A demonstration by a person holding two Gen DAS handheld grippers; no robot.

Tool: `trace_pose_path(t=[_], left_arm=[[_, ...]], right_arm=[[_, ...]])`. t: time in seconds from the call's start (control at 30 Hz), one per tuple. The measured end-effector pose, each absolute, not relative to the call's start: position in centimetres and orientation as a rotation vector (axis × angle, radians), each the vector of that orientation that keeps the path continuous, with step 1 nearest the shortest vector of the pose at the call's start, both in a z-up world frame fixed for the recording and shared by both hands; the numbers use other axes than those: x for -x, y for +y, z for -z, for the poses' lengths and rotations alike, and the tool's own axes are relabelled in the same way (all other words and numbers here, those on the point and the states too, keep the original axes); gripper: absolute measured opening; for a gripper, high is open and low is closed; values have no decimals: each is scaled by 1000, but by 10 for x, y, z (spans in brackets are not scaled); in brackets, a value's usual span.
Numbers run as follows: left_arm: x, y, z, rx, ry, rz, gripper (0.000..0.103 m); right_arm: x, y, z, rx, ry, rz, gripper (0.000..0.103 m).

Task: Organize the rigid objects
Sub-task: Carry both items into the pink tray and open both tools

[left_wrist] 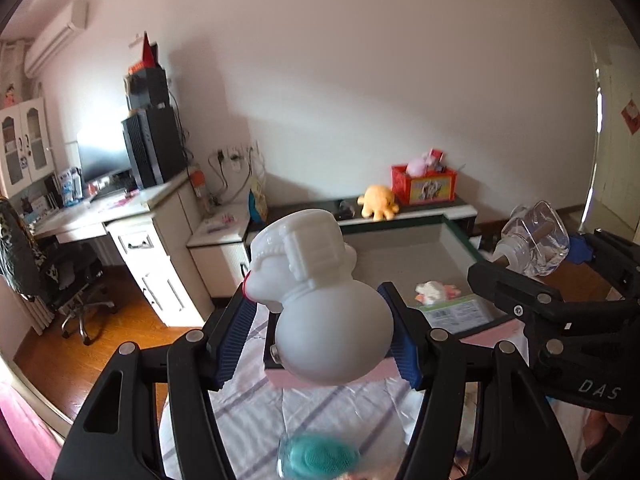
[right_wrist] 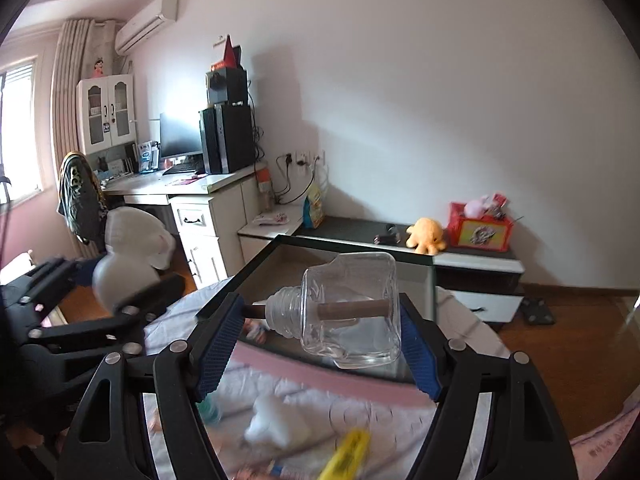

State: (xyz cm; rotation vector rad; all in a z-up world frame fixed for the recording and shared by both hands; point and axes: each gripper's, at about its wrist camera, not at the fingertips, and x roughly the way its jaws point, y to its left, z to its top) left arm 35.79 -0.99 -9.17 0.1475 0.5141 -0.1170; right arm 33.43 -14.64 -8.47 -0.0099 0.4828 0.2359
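Looking along the left gripper [left_wrist: 320, 340], I see its blue ribbed pads clamped on the round base of a white moulded plastic figurine bottle [left_wrist: 316, 300], which is carried in the air above a checked bedsheet [left_wrist: 256, 412]. A blurred teal round brush [left_wrist: 320, 456] lies on the sheet, near the bottom edge. To the right, the other black gripper carries a clear glass bottle [left_wrist: 532, 244] at about the same height. Beyond both stands a glass-walled tank [left_wrist: 460, 236], with small items lying inside it.

From the right gripper [right_wrist: 320, 336], the blue pads pinch that clear square glass bottle [right_wrist: 352, 312] lying sideways, a brown stick inside it and its ribbed neck pointing left. It hangs just in front of the tank's near rim [right_wrist: 352, 248]. Far left, the white figurine [right_wrist: 128, 256] shows blurred in the left gripper. Below, a white lump [right_wrist: 276, 424] and a yellow object [right_wrist: 348, 456] lie blurred on the sheet.
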Motion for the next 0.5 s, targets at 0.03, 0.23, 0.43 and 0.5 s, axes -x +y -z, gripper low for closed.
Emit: trace_pose_path(t=[0.03, 0.23, 0.43, 0.5], left_arm=[[-372, -11, 96, -157, 534, 117, 63], [-452, -7, 138, -176, 697, 83, 63], [-482, -3, 171, -187, 778, 63, 63], [-485, -2, 175, -189, 783, 58, 63]], right_arm=[[-349, -147, 90, 7, 516, -236, 76], [-426, -141, 134, 4, 694, -259, 76], [-461, -134, 165, -5, 810, -272, 76], [-464, -134, 170, -8, 823, -266, 76]])
